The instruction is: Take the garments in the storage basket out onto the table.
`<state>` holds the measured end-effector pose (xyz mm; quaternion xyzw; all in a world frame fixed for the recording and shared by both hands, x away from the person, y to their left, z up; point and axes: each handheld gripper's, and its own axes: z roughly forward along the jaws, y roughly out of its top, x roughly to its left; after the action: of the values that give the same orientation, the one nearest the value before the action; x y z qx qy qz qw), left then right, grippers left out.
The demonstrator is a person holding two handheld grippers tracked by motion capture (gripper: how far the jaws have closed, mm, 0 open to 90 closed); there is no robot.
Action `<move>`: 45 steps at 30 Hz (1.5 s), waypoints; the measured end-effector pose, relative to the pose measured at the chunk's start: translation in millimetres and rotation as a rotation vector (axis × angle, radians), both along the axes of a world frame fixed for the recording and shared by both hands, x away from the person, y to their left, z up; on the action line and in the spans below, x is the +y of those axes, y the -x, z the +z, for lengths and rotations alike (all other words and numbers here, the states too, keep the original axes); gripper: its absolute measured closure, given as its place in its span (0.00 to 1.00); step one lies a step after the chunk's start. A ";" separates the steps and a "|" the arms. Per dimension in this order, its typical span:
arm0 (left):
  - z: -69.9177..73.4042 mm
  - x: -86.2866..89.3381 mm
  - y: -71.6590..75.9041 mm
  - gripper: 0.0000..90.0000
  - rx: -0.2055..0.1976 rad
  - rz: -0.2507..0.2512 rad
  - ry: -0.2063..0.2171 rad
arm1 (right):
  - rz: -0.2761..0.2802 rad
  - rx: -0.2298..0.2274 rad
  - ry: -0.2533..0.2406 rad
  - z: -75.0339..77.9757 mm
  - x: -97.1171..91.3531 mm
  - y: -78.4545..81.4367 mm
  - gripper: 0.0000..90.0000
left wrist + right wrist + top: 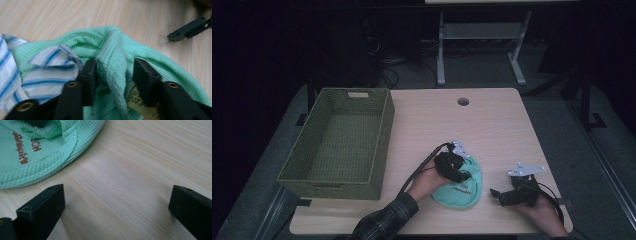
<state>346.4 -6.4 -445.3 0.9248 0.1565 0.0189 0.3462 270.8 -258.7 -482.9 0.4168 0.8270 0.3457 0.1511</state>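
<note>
1. Table (492,125): light wood-grain top with a round cable hole (463,101) near its far edge.
2. Basket (382,145): olive-green woven, rectangular, open-topped; sits on the left part of the table, overhanging its left edge.
3. Mint-green cloth (462,192): waffle-knit, rounded outline, brown lettering on its surface; lies bunched on the near centre of the table, right of the basket. A yellowish care label (136,100) shows in its folds.
4. Blue-and-white striped fabric (52,70): crumpled, lying against the green cloth beside the left gripper.
5. Left gripper (462,172): rests on the green cloth; jaws partly open, a raised fold of cloth between them, not visibly pinched.
6. Right gripper (497,195): on bare table just right of the cloth, jaws spread wide, holding nothing.
</note>
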 end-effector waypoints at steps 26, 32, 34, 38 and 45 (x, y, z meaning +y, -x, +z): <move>21.0 69.2 41.6 0.93 0.039 0.038 0.079 | 0.000 0.000 0.000 0.0 0.0 0.0 0.00; 6.7 78.8 50.7 0.99 0.059 0.062 0.052 | 0.000 0.000 0.000 0.0 0.0 0.0 0.00; 4.0 79.2 51.6 0.99 0.062 0.066 0.053 | 0.001 0.000 0.000 0.0 0.0 0.0 0.00; -4.9 78.3 55.0 0.99 0.057 0.058 0.019 | 0.001 0.000 0.000 0.0 0.0 0.0 0.00; -13.5 75.4 54.3 0.99 0.063 0.054 -0.028 | 0.001 -0.006 0.004 -0.1 -0.2 -1.0 0.00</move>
<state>292.1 69.0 -458.8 0.9251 0.1921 0.0012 0.3275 271.8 -258.8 -483.0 0.4152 0.8274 0.3453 0.1543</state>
